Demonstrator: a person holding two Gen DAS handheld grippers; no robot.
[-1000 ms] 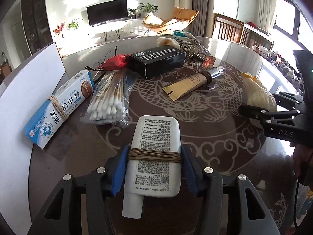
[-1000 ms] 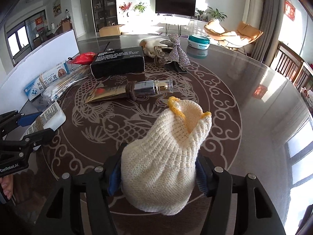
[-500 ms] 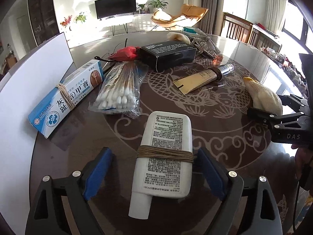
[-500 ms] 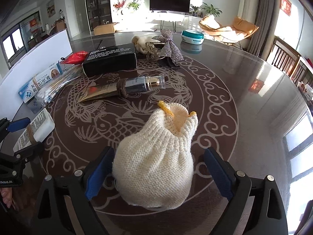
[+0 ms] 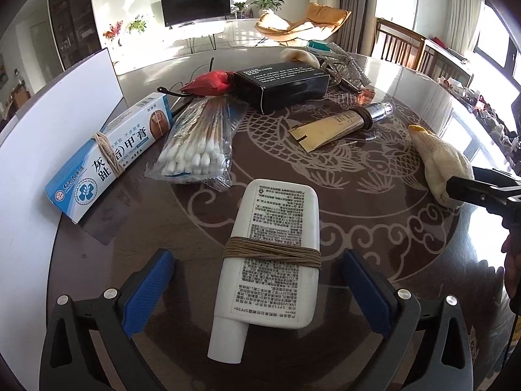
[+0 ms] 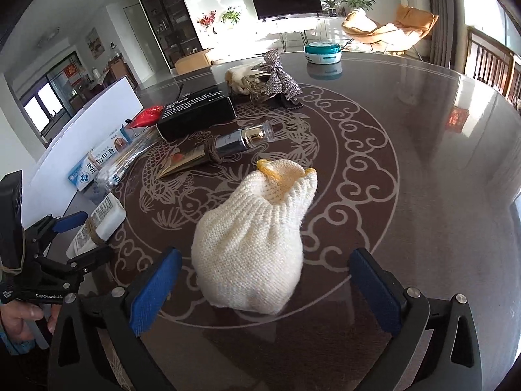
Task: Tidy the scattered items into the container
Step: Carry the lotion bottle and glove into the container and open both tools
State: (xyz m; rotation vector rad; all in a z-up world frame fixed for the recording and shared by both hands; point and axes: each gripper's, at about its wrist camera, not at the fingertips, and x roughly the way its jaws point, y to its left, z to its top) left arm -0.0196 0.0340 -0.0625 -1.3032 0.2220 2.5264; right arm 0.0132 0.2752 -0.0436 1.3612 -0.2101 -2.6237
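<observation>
A white sunscreen bottle point(image 5: 276, 228) bound with brown string lies flat on the dark patterned table point(image 5: 374, 228). My left gripper point(image 5: 257, 260) straddles it, jaws opening wide, blue pads clear of its sides. A cream knitted glove point(image 6: 254, 244) with a yellow cuff sits bunched on the table between the fingers of my right gripper point(image 6: 265, 257), whose jaws are also opening and do not touch it. The right wrist view shows the bottle point(image 6: 101, 218) at far left. The glove point(image 5: 443, 166) appears at the right of the left wrist view. A white panel point(image 5: 49, 123), perhaps the container's wall, stands at the left.
Further back lie a blue-and-white ointment box point(image 5: 110, 153), a bag of cotton swabs point(image 5: 198, 150), a black box point(image 5: 283, 84), a gold tube point(image 5: 338, 123) and a red item point(image 5: 211, 81). A sparkly bow point(image 6: 280, 75) and a teal tin point(image 6: 322, 52) sit at the far side.
Both grippers have gone from shut to wide open. The left let go of the white bottle, the right let go of the knitted glove; both things now rest on the table.
</observation>
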